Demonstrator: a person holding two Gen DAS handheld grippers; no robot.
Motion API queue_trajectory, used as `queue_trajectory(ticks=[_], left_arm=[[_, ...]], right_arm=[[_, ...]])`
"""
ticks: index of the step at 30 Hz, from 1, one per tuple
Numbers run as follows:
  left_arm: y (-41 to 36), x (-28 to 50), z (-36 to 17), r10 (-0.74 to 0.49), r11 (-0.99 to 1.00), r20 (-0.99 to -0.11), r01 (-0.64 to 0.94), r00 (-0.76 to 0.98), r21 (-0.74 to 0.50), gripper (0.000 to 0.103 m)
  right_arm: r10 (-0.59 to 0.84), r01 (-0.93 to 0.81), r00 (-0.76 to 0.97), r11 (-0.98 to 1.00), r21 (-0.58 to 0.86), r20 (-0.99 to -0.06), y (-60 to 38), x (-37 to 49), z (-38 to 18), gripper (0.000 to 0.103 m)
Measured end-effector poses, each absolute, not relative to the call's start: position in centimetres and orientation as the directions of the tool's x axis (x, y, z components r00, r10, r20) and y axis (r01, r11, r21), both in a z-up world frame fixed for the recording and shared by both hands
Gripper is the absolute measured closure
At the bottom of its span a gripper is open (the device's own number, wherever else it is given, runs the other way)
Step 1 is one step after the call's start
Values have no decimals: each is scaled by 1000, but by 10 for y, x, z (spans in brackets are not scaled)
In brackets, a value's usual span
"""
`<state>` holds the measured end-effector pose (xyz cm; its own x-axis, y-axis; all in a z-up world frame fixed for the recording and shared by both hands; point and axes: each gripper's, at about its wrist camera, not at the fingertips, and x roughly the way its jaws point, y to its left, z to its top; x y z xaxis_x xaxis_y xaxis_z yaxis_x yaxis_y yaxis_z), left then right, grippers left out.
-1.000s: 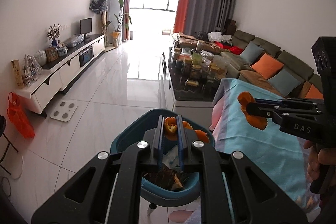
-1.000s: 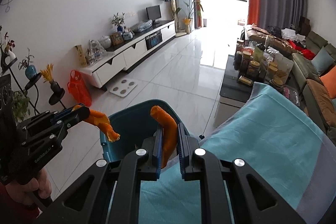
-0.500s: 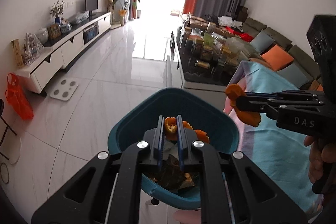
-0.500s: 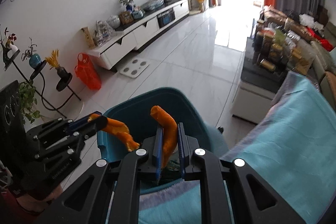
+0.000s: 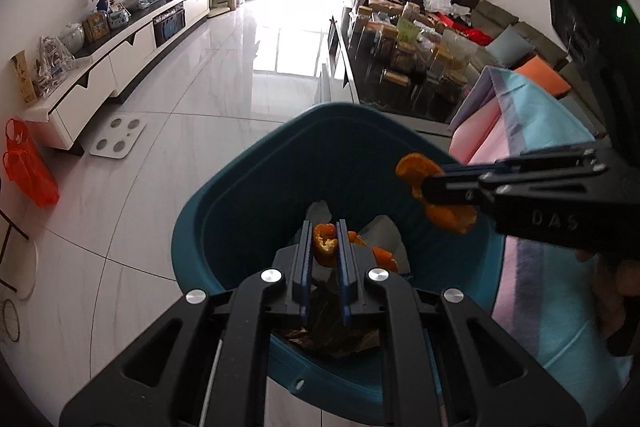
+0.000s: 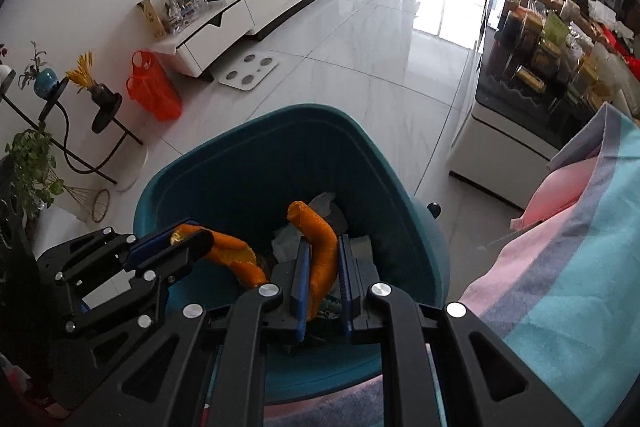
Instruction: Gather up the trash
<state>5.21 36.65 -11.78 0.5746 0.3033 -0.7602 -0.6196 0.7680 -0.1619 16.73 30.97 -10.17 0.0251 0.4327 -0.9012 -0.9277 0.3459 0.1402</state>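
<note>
Left gripper (image 5: 325,253): its fingers were clamped on a curled piece of orange peel (image 5: 323,245), held above the open mouth of the bin.
Right gripper (image 6: 324,269): its fingers were clamped on a longer strip of orange peel (image 6: 318,245), also over the bin, just beside the left gripper.
Teal plastic trash bin (image 6: 200,183): it stood on the white tiled floor (image 5: 168,131), right against the edge of the pink-and-turquoise striped cloth (image 6: 576,247).
Bin contents: crumpled white paper (image 5: 382,231), more peel pieces and dark scraps lay inside.
</note>
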Motion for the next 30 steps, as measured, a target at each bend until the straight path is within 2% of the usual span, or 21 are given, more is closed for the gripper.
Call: queue_trajectory(ticks=[8,11,12,13,15,17,20,21,24,25,26,28,30], left_arm=[[368,66,-132,294,772,-781,-619,551,-145,91],[368,68,-132,303,770,-780,-622,548,-138,87],[368,68,-131,309,769,-780,-625,544,-132,82],[368,69,-130,311,767,-778,-628,546,-134,70],[366,66,-126,323,763,-766,-631,556,-136,58],[365,65,-121,333,764,-756,-631,563,-134,55],[365,58,-112,363,757,-739,-642,568,-123,40],[364,55,-109,373,752,-732,-648,569,-120,32],[365,41,-97,418,731,-707,-674,570,-111,12],[365,34,-91,435,723,-694,-682,574,-111,6],[366,27,-86,455,713,-683,-693,572,-105,5],[367,17,-76,481,696,-672,-711,563,-97,5],[368,4,-65,512,672,-656,-734,555,-97,5]], right_arm=[[371,-938,20,327,111,-928,324,167,-111,88],[377,-938,29,329,105,-926,323,167,-109,82],[379,-937,32,333,104,-925,323,167,-108,81],[380,-937,32,332,105,-924,323,168,-107,81],[392,-936,33,335,109,-919,321,167,-105,80],[402,-934,36,340,112,-915,318,168,-102,79],[436,-928,51,354,119,-898,311,170,-91,75],[449,-927,55,356,122,-892,308,170,-87,74],[486,-923,79,366,121,-871,297,170,-71,58],[497,-921,83,368,124,-864,294,171,-67,55],[510,-918,91,375,126,-855,289,171,-62,53],[536,-914,114,386,123,-837,279,171,-52,38],[548,-908,140,403,114,-825,271,173,-46,32]])
